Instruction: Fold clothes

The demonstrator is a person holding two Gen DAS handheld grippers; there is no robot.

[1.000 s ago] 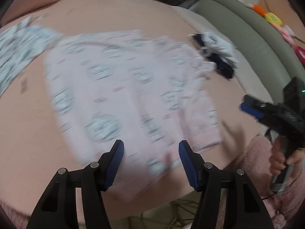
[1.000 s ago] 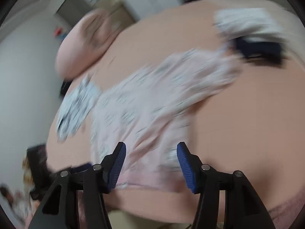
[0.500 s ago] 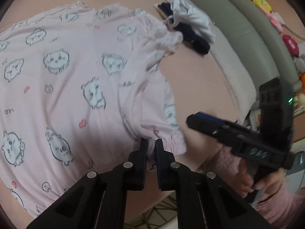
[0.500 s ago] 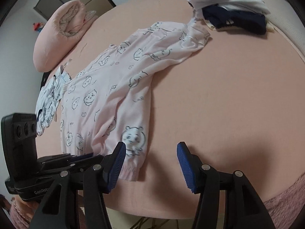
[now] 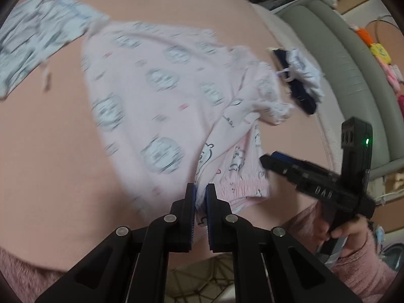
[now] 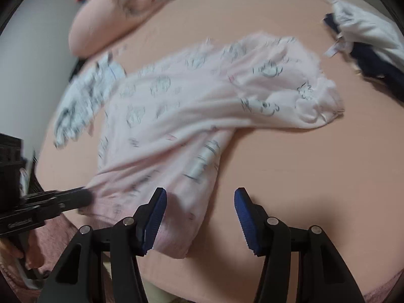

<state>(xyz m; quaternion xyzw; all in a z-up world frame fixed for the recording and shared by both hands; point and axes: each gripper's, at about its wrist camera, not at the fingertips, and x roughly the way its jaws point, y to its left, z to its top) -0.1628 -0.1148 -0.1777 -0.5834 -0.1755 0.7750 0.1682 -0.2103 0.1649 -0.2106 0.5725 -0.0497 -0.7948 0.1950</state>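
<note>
Left gripper (image 5: 200,194) jaws pinch pale pink bear-print garment (image 5: 156,106) hem near bed (image 6: 290,176) edge; right gripper (image 6: 200,217) jaws half-spread, empty; print blurred.

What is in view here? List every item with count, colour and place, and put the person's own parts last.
pink garment: one, pale pink with cartoon print, spread across the middle of the bed, near cuff pinched.
patterned cloth: one, white with grey print, on the bed beyond the pink garment's far end.
clothes pile: one, white over navy, on the bed near its far edge.
rolled bedding: one, pink, at the far end of the bed.
bed sheet: one, peach, under everything.
padded bed edge: one, grey-green, along the side of the bed.
left gripper: black with blue pads, shut on the pink garment's cuff.
right gripper: black with blue pads, open over the other cuff.
hand: one, in a fuzzy pink sleeve, holding the right gripper's handle.
</note>
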